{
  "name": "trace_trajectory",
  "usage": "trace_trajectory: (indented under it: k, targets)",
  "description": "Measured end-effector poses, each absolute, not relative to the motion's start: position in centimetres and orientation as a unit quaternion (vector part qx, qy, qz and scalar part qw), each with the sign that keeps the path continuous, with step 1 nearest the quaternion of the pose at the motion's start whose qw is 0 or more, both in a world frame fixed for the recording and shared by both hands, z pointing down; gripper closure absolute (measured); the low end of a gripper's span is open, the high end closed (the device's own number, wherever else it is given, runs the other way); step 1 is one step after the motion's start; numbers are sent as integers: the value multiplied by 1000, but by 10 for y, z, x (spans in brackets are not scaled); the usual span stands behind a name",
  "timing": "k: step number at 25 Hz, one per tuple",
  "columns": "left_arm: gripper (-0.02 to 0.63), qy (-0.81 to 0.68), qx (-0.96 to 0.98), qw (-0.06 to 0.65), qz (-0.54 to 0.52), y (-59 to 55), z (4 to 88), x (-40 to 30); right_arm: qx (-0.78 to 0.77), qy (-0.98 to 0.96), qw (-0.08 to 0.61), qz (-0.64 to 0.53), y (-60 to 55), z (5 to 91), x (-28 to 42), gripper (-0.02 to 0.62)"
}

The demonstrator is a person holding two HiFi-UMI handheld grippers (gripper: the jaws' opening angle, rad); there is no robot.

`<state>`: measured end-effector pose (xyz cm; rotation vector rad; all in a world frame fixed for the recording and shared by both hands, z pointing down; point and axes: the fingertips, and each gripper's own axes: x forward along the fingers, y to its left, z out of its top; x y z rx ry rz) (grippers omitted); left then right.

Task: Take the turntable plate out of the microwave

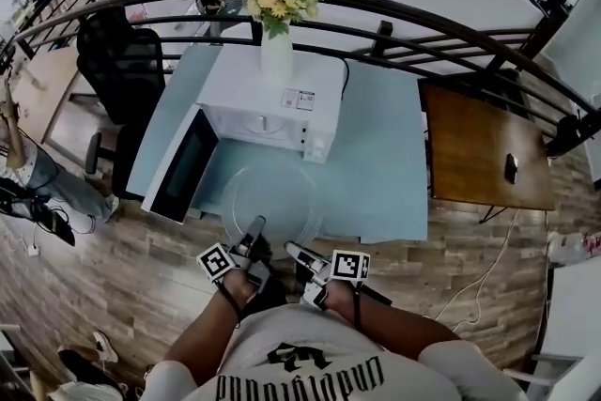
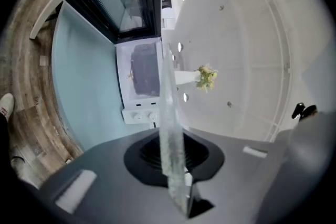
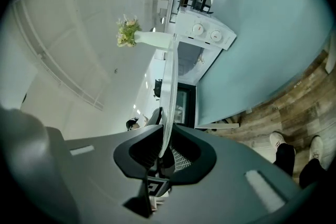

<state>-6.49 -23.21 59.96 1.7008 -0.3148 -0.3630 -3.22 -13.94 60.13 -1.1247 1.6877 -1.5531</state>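
Note:
The clear glass turntable plate point(image 1: 272, 197) is outside the white microwave point(image 1: 272, 99), held level above the front part of the light blue table point(image 1: 385, 164). My left gripper point(image 1: 255, 225) is shut on its near rim at the left, and my right gripper point(image 1: 293, 248) is shut on that rim just to the right. In the left gripper view the plate point(image 2: 169, 128) runs edge-on between the jaws of the left gripper point(image 2: 176, 165). The right gripper view shows the same plate point(image 3: 169, 92) edge-on, clamped by the right gripper point(image 3: 160, 157). The microwave's door point(image 1: 183, 166) hangs wide open at the left.
A white vase of flowers point(image 1: 277, 52) stands on top of the microwave. A brown side table point(image 1: 484, 150) stands to the right, a black office chair point(image 1: 122, 61) to the left. A curved dark railing point(image 1: 394, 19) runs behind the tables.

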Motion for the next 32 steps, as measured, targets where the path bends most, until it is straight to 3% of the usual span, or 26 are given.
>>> trace_trajectory:
  k: [18, 24, 32]
  targets:
    - [529, -161, 758, 607, -175, -135, 542, -121, -381, 665, 292, -572, -44, 555, -81, 552]
    - [529, -149, 764, 606, -165, -126, 536, -157, -412, 656, 275, -570, -30, 555, -114, 552]
    - [529, -131, 764, 616, -143, -114, 535, -217, -406, 670, 315, -536, -24, 539, -182, 551]
